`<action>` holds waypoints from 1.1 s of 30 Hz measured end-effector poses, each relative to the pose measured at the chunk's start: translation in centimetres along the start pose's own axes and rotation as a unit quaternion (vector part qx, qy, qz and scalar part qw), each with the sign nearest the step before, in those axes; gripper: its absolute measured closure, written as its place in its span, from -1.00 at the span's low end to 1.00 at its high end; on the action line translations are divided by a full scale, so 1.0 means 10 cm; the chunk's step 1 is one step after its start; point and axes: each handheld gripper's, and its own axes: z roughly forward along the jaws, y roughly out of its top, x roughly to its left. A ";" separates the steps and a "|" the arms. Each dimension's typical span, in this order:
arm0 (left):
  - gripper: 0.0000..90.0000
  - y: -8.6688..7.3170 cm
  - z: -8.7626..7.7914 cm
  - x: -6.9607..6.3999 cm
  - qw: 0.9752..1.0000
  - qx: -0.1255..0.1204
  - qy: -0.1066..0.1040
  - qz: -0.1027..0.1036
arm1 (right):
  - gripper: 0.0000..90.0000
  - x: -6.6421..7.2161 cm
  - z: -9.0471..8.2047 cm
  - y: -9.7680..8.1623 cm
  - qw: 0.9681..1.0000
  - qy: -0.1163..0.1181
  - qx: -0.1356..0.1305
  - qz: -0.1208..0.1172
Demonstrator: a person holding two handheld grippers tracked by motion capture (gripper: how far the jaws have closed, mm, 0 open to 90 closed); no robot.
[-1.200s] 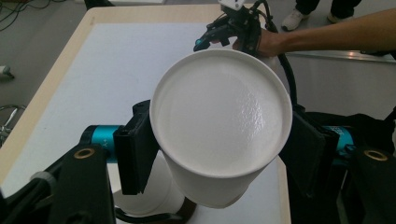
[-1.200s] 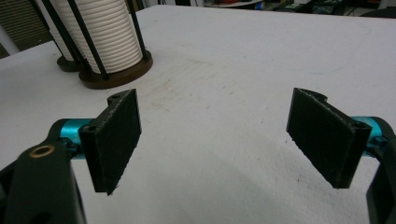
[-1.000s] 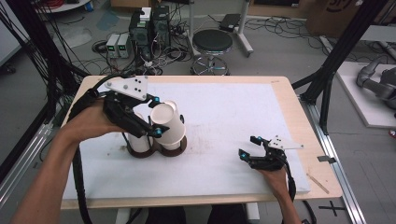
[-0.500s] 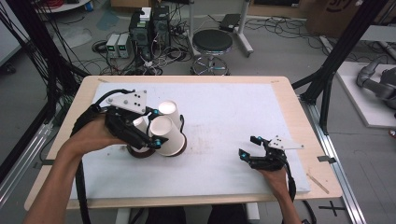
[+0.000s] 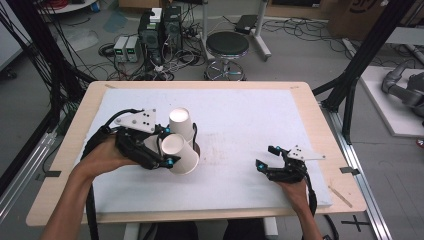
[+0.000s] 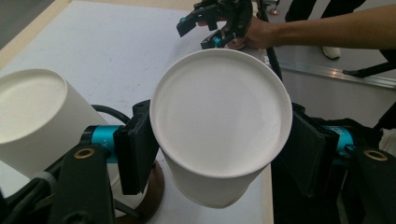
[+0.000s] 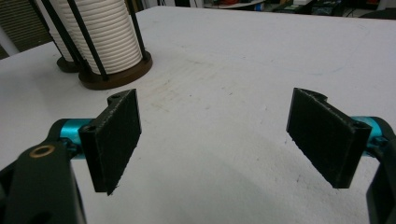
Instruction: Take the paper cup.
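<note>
In the high view the left gripper (image 5: pixel 165 150) is at the left middle of the frame, over the white mat (image 5: pixel 240 120) that covers the counter (image 5: pixel 320 125). Its fingers (image 6: pixel 135 158) are clenched on a white paper cup (image 6: pixel 219 126) — the cup is tilted, its flat bottom facing the camera. One finger presses each side of the cup wall. Just beside it, a second cup (image 5: pixel 180 122) sits bottom up on a stack in a holder with a dark round base (image 6: pixel 152 193) and thin black rods.

The right gripper (image 5: pixel 270 160) is at the lower right of the frame, low over the mat and well apart from the cups. Its fingers (image 7: pixel 114 137) are released, wide apart, with nothing between them — bare mat shows in the gap. In the right gripper view, at the upper left, a ribbed stack of cups (image 7: pixel 105 32) stands in a holder (image 7: pixel 116 74), and a second base is partly visible behind it.
</note>
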 end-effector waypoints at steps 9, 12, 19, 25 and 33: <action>-0.26 -0.12 0.04 0.02 1.000 -0.001 -0.005 -0.008 | -0.60 0.00 0.00 0.00 1.000 -0.001 -0.001 0.000; -0.26 -0.15 0.06 0.02 1.000 -0.004 -0.004 -0.009 | -0.60 0.00 0.00 0.00 1.000 0.001 -0.003 0.001; -0.26 -0.20 0.07 0.03 1.000 -0.005 -0.006 -0.014 | -0.60 0.00 0.00 0.00 1.000 0.002 -0.003 0.000; -0.26 -0.21 0.06 0.04 1.000 -0.006 -0.005 -0.015 | -0.60 0.00 0.00 0.00 1.000 0.002 -0.004 -0.003; -0.26 -0.22 0.06 0.05 1.000 -0.006 -0.004 -0.015 | -0.60 0.00 0.00 0.00 1.000 0.002 -0.004 -0.001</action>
